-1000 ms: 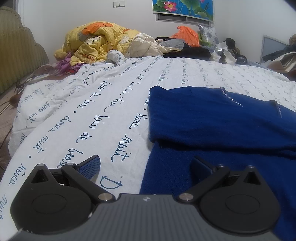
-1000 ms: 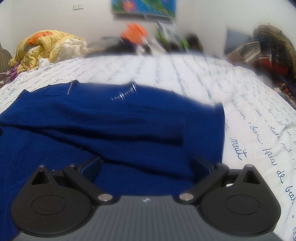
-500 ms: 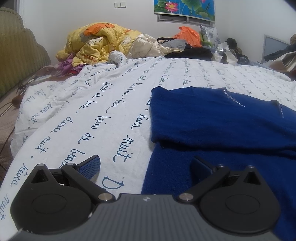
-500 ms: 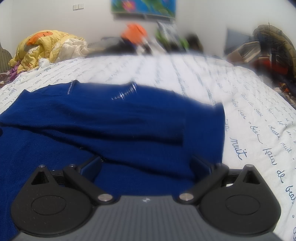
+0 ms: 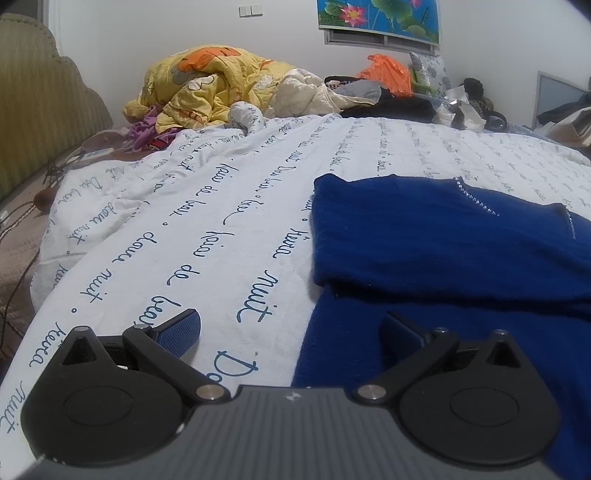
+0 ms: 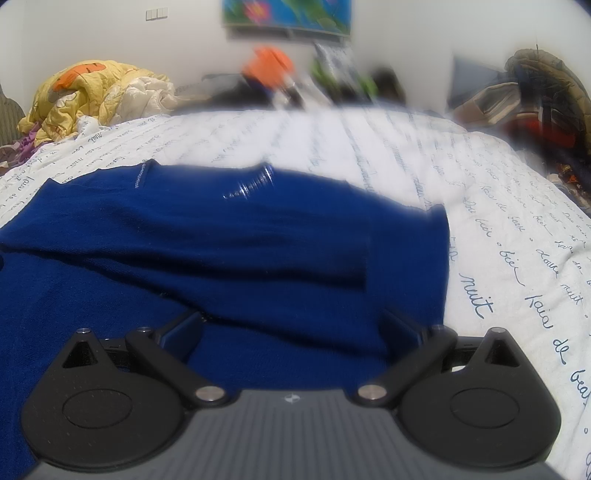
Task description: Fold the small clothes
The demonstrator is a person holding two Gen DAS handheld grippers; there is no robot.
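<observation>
Since a second ago the left wrist view has shifted slightly: the blue sweater [image 5: 443, 251] and the far clutter sit a little lower in the picture, while the right wrist view is unchanged. The left claw [image 5: 291, 328] is released, its two fingers spread wide and holding nothing; its left finger pad [image 5: 181, 328] is over the white bed cover [image 5: 207, 229] with dark blue handwriting, and its right one is over the sweater's near left edge, which passes between them. The right claw [image 6: 291, 328] is likewise released and empty, both fingers above the sweater [image 6: 240, 243], close to its right side. There is one sweater, lying flat on the bed with an upper layer folded across the lower body, two short lines of sparkling studs near the neckline. Behind it, at the far end of the bed, lie one yellow quilt [image 5: 207, 81] in a heap and one orange bag [image 5: 388, 70], with one flower picture [image 5: 376, 18] on the wall. Two claws in all, each with two fingers.
</observation>
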